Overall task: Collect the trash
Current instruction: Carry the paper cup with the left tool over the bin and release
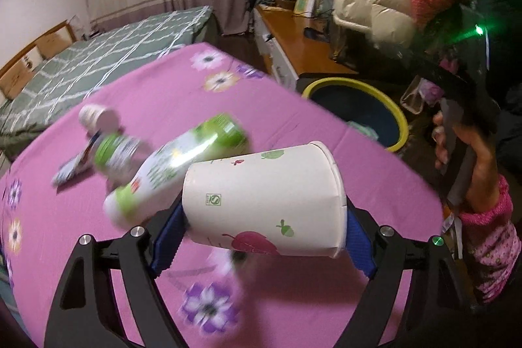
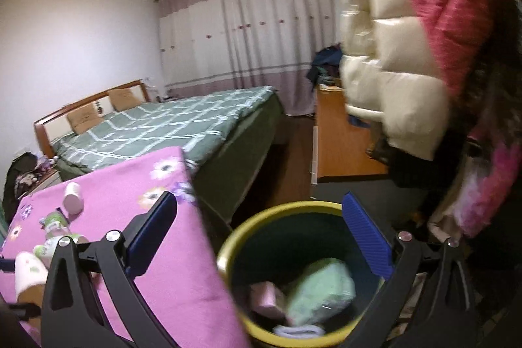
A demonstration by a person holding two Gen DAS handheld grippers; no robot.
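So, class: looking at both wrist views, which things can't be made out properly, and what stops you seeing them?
- Text on the green-and-white bottles, left wrist view: motion blur.
- Lower side of the paper cup, same view: hidden by the left gripper shut on it.
- Contents of the trash bin, right wrist view: blurred, cut off by the frame's bottom edge.
- Flat wrapper print: blurred, partly behind a bottle.

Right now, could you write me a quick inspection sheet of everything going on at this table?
Surface: pink floral cloth covers the table.
Job's things: paper cup held on its side; green-and-white bottle, small bottle, pink-capped pot and wrapper on the cloth; yellow-rimmed bin holds trash.
Clutter: nothing seen.
Grippers: left gripper jaws clamp the cup; right gripper jaws open above the bin.
Cables: nothing seen.
Surroundings: bed, curtains, hanging jacket.
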